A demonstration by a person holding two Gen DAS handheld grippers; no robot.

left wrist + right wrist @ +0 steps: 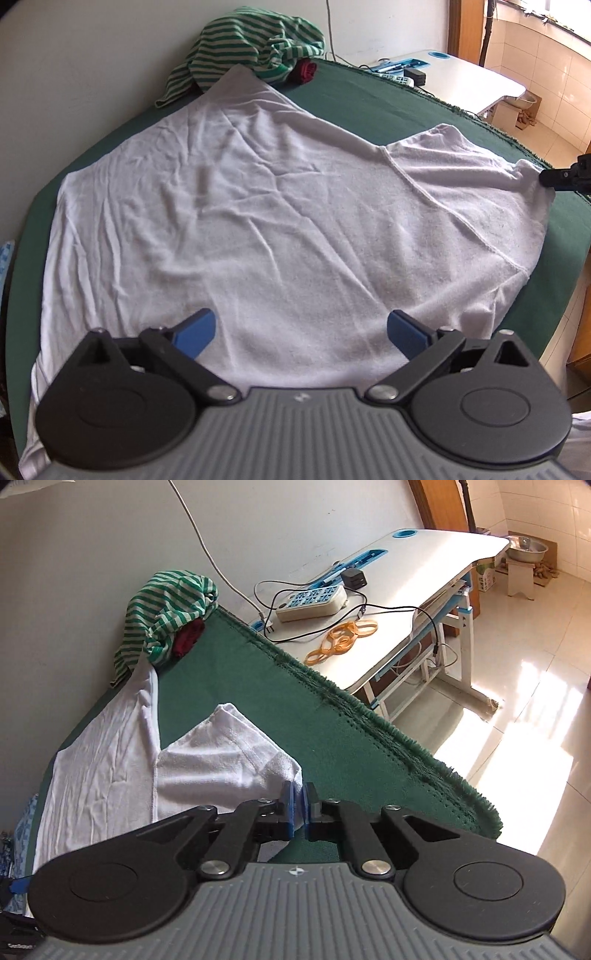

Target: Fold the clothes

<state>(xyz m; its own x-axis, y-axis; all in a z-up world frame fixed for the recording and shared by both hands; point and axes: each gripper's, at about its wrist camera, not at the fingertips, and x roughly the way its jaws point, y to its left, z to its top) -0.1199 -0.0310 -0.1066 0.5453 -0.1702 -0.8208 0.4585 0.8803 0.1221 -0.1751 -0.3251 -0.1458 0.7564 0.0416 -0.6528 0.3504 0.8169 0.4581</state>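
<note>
A wrinkled white T-shirt (266, 206) lies spread flat on the green cloth (362, 107) that covers the table. My left gripper (301, 332) hovers open over the shirt's near part, nothing between its blue pads. My right gripper (298, 799) is shut on the edge of the shirt's sleeve (229, 753) near the table's fringed side. In the left wrist view the right gripper (546, 177) shows at the far right, its tip at the sleeve's corner.
A green-striped garment (243, 48) and a dark red one (304, 72) are heaped by the wall at the far end. Beyond the fringed table edge (369, 709) stands a white desk (406, 576) with a power strip (314, 600), cables and rubber bands (341, 637).
</note>
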